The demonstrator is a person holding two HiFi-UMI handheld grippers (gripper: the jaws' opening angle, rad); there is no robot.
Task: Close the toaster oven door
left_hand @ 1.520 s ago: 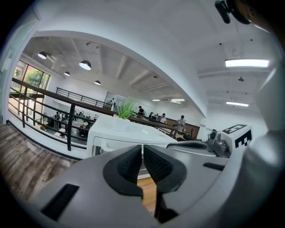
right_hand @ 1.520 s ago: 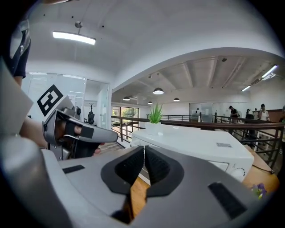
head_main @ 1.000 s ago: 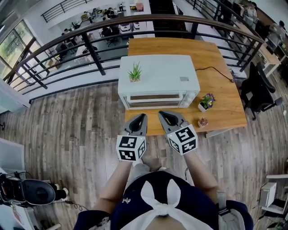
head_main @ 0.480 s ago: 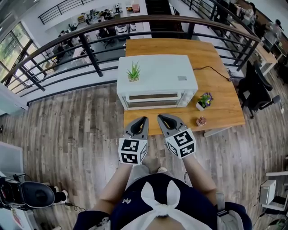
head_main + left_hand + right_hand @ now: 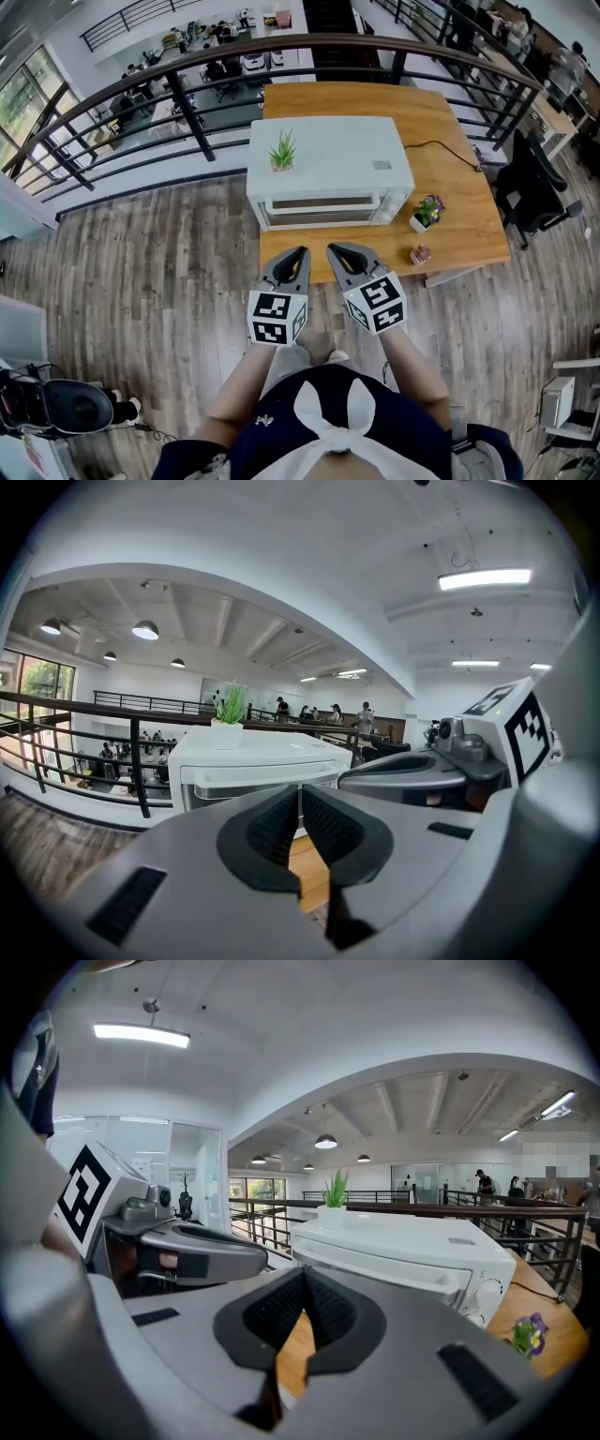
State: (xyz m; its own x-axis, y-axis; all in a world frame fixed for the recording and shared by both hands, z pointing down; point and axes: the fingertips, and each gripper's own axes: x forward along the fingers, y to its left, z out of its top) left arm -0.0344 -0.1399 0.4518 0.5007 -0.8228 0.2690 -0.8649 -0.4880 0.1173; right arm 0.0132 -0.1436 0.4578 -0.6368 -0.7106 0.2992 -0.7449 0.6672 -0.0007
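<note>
Head view: white toaster oven (image 5: 328,167) sits on the left part of the wooden table (image 5: 459,202), its door (image 5: 323,209) upright and shut against the near face. A small green plant (image 5: 282,153) stands on its top at the left, a dark cord (image 5: 448,145) trails off to the right, and a purple-flowered pot (image 5: 428,214) and a small pink pot (image 5: 421,254) stand near its right corner. Left gripper (image 5: 300,253) and right gripper (image 5: 335,249) hang side by side at the table's near edge, tips toward the door but apart from it; both gripper views show the pads pressed together, gripping nothing.
</note>
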